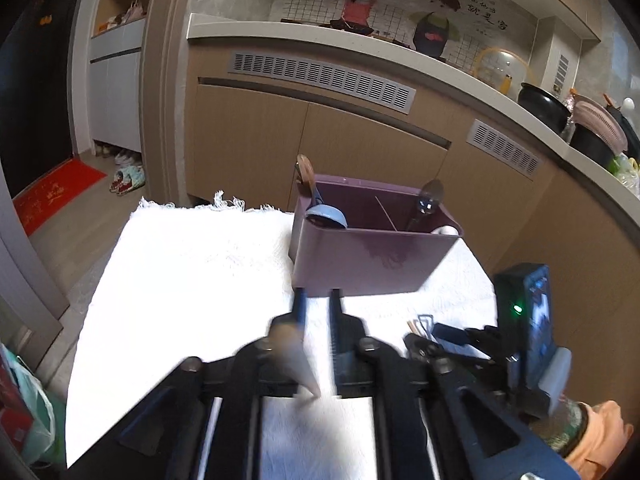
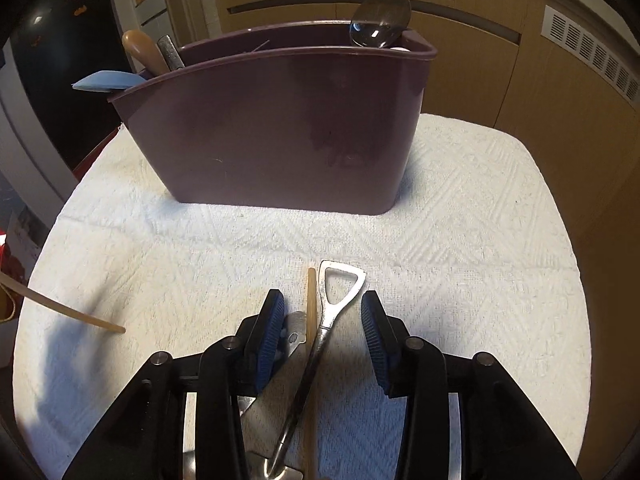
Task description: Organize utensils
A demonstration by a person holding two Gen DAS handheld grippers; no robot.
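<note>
Glossy metal shovel-handled utensil (image 2: 332, 312) on rough white cloth (image 2: 460, 240).

Left wrist: high, angled down toward purple caddy (image 1: 376, 248), kitchen cabinets (image 1: 320, 144) behind. Right wrist: lower, close behind same caddy. Shared: caddy, white cloth (image 2: 460, 216).
</note>
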